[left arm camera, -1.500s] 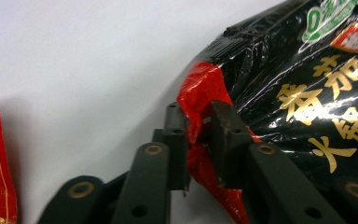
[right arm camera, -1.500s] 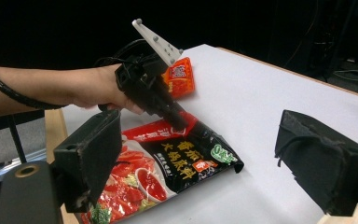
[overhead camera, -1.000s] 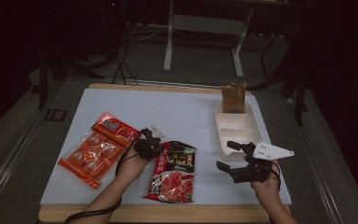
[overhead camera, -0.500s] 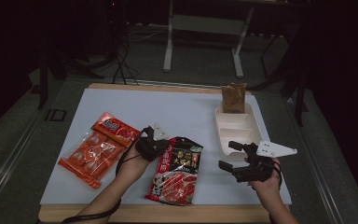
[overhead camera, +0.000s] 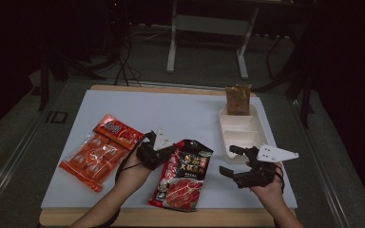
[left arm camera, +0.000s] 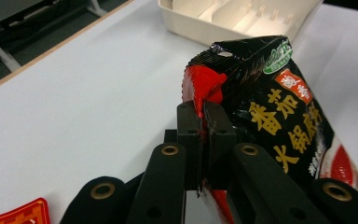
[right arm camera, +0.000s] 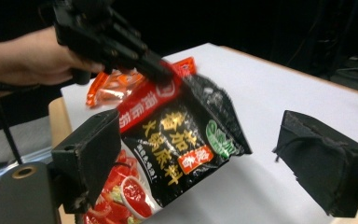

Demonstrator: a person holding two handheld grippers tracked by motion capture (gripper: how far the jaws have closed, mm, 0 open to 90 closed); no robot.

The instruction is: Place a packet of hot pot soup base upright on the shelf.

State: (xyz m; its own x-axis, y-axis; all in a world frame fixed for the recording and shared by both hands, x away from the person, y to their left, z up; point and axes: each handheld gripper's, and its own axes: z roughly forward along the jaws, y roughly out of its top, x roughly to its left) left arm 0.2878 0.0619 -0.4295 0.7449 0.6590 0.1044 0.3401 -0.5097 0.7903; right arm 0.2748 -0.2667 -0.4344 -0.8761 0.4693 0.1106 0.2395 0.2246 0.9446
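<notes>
Two grippers are over a white bench (overhead camera: pixel 185 114). From the high view you can see the whole bench top at once. An orange packet (overhead camera: pixel 100 151) lies near the left edge. A white tray (overhead camera: pixel 241 130) with little walls inside sits near the right edge, and a brown packet (overhead camera: pixel 238 99) stands up at the tray's far end, by the far right corner.

The black and red sauce pouch (overhead camera: pixel 183 173) is near the front edge, about in the middle. The left gripper (overhead camera: pixel 164 154) is at the pouch's top left corner. From up high it is hard to see how it holds the pouch. The left gripper view shows it close up: the two black jaws are squeezed together on the red corner of the pouch (left arm camera: pixel 261 116), with the edge pinched flat between them. The pouch's top end is lifted and bent. That view also shows the tray (left arm camera: pixel 205 25) ahead, cut off at the top.

The right gripper (overhead camera: pixel 233 161) is just to the right of the pouch, not touching it. The right gripper view shows its jaws spread wide with nothing between them, and the pouch (right arm camera: pixel 177 140) lying past them, its lower end hidden behind the left jaw. The other gripper (right arm camera: pixel 156 70) is there too, blurry, with the hand (right arm camera: pixel 32 56) behind it.

The yellow writing on the pouch is too hard to read from the high view.
</notes>
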